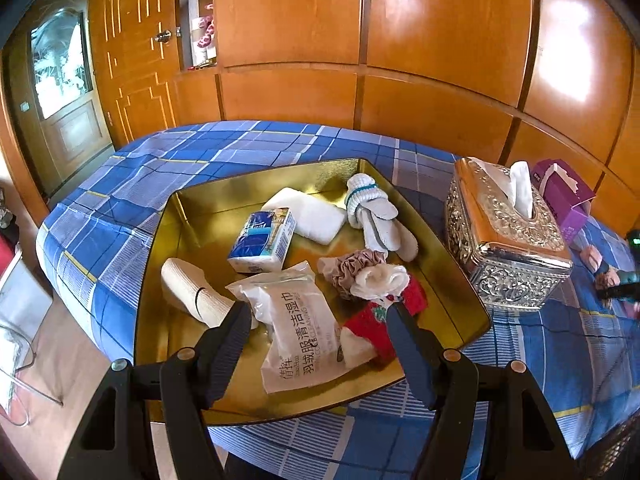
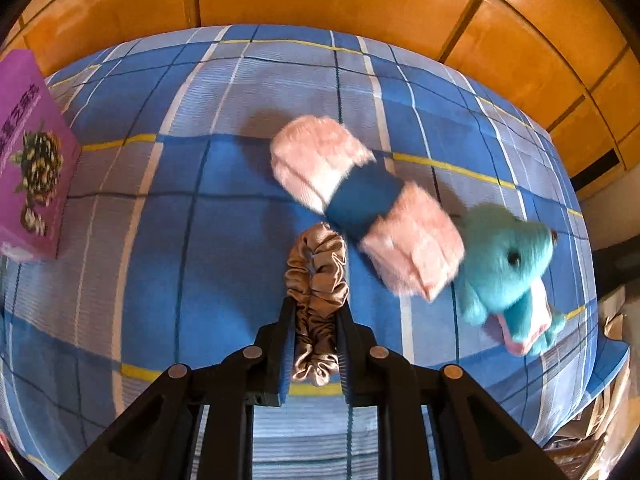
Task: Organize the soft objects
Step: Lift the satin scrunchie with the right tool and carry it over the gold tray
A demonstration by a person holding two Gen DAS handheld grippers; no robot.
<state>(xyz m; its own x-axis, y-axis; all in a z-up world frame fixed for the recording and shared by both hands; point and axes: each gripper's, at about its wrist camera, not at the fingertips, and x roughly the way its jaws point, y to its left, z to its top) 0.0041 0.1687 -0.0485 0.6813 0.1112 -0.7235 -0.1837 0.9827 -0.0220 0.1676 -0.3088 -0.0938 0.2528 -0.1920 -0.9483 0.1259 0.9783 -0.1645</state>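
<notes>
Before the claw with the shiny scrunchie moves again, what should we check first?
1. Right gripper shut on the tan scrunchie: ok.
2. Scrunchie lifted clear of the blue plaid cloth: cannot tell.
3. Pink and blue plush and teal plush toy apart from the scrunchie: ok.
4. Bare room in the gold tray: ok.
5. Left gripper open, holding nothing: ok.
6. Left gripper out of the way above the tray: not ok, it hovers over the wet wipes packet.
</notes>
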